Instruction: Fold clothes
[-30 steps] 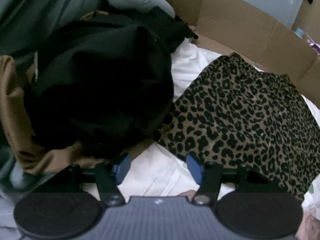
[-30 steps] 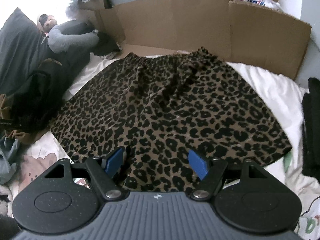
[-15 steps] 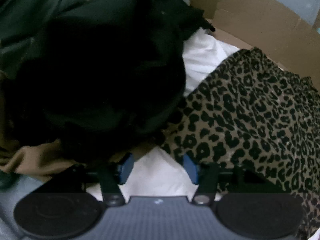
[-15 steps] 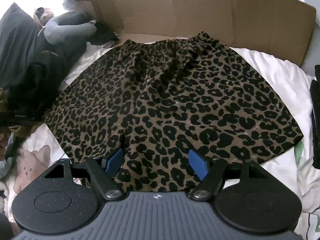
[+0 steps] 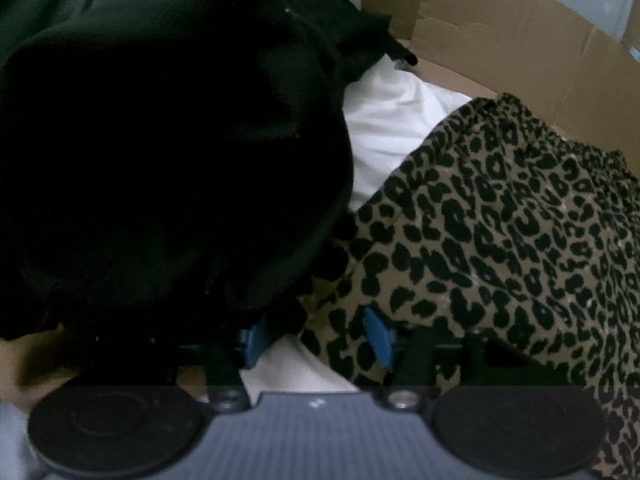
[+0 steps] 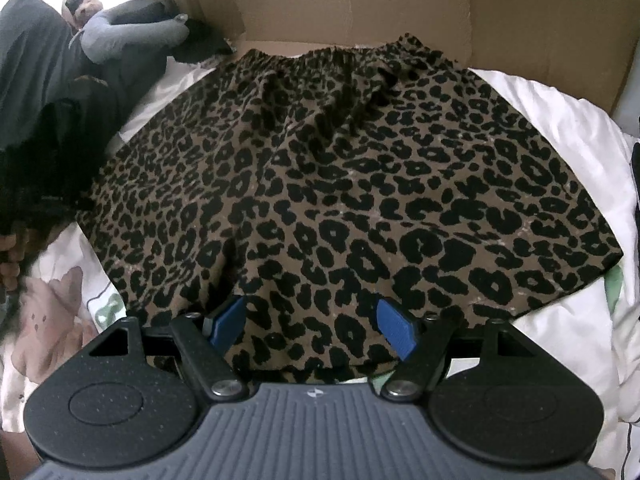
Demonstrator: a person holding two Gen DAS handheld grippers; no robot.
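Leopard-print garment (image 6: 340, 184): one; brown knit-look cloth with black spots, flared outline, gathered elastic waistband at far edge; spread flat on the white bedsheet (image 6: 560, 128), waistband just beside the cardboard, hem toward the cameras. Centre crease running from hem toward waist.

Right claw (image 6: 312, 326): one; two blue textured pads on black arms, spread wide over the hem, cloth lying beneath and between, not pinched.

Left claw (image 5: 316, 340): one; two blue pads apart at the garment's left hem corner (image 5: 500, 240); right pad over leopard cloth, left pad at edge of dark pile; white sheet visible between. No grip evident.

Black garment pile (image 5: 160, 160): soft, bulky, rounded heap crowding the left edge of the leopard piece, touching its corner and shading the left claw's approach. Tan cloth (image 5: 28, 364) beneath it, only partly seen.

Grey stuffed item (image 6: 132, 36): one, rounded, at far left beyond the pile.

Cardboard sheet (image 6: 440, 8): one, brown, creased, standing upright as a wall behind the waistband.

Bedsheet: white, rumpled, printed with pale pink cartoon figure (image 6: 44, 332) and green marks near left.

Dark object (image 6: 635, 180) at right edge, cut off by frame; nature unclear.
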